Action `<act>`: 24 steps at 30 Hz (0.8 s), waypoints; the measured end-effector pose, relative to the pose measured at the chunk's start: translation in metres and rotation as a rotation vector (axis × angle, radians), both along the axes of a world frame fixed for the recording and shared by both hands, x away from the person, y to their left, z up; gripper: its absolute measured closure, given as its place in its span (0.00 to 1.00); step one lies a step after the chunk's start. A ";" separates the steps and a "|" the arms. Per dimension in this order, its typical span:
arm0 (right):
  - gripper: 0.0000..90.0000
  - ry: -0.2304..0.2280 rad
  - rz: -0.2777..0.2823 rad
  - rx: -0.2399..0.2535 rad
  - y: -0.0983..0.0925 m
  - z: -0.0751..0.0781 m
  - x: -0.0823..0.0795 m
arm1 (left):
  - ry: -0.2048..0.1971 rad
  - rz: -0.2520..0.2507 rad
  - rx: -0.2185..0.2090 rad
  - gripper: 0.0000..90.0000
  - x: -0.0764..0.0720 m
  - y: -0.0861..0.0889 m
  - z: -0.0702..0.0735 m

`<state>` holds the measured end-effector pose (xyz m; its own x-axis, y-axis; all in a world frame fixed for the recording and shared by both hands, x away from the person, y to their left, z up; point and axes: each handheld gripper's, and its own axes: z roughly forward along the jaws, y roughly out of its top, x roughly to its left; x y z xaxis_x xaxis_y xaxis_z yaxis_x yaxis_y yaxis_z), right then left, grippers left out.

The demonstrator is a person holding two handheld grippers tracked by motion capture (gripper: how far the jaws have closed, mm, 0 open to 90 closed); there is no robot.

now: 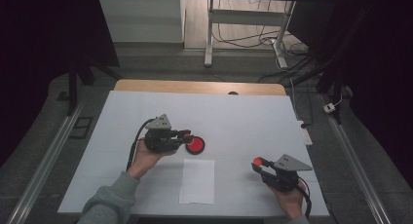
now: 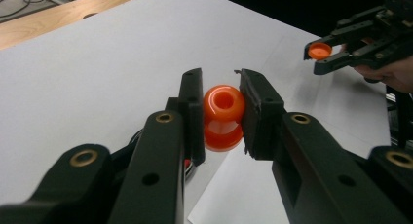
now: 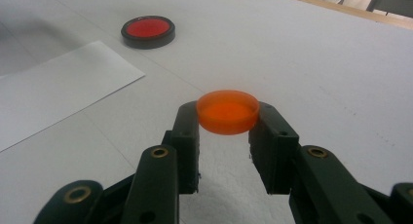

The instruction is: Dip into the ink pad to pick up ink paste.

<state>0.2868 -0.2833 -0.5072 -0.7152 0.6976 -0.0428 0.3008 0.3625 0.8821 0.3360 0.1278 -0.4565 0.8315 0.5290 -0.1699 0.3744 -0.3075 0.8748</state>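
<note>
Left gripper (image 2: 221, 112): clenched on the orange stamp (image 2: 223, 118), held just above the red ink pad (image 1: 196, 145).
Right gripper (image 3: 225, 131): clamped on the stamp's orange cap (image 3: 227, 111), held off the table (image 1: 243, 117), well apart from the stamp.
Step in hand: stamp uncapped, likely at the inking stage.
Next move: probably carrying the stamp to the white paper (image 1: 197, 181) and pressing squarely down.

Table's far half: bare white sheet (image 1: 234, 112), open passage.
Table middle: red-filled black dish (image 1: 196, 145) in the way.
Near edge: flat paper (image 1: 197, 181), no hindrance.
</note>
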 end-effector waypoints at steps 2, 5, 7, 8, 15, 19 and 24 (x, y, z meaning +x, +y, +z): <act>0.72 0.002 0.002 -0.002 0.000 0.000 0.000 | -0.001 -0.007 0.000 0.80 -0.002 0.001 0.002; 0.72 0.001 0.004 -0.001 0.001 0.000 0.000 | 0.005 -0.018 -0.009 0.80 -0.005 0.003 0.004; 0.72 0.002 0.002 0.000 0.001 -0.001 0.000 | 0.011 -0.024 -0.004 0.80 -0.006 0.003 0.005; 0.72 0.003 0.001 0.000 0.001 -0.001 0.001 | 0.017 -0.025 -0.002 0.80 -0.006 0.004 0.005; 0.72 0.004 0.001 0.000 0.001 -0.001 0.001 | 0.022 -0.047 0.007 0.80 -0.011 0.003 0.007; 0.72 -0.001 -0.006 0.005 -0.001 0.001 0.001 | 0.020 -0.053 0.005 0.80 -0.013 0.003 0.009; 0.72 0.001 -0.010 0.006 -0.002 0.001 0.002 | 0.019 -0.057 0.010 0.80 -0.014 0.003 0.009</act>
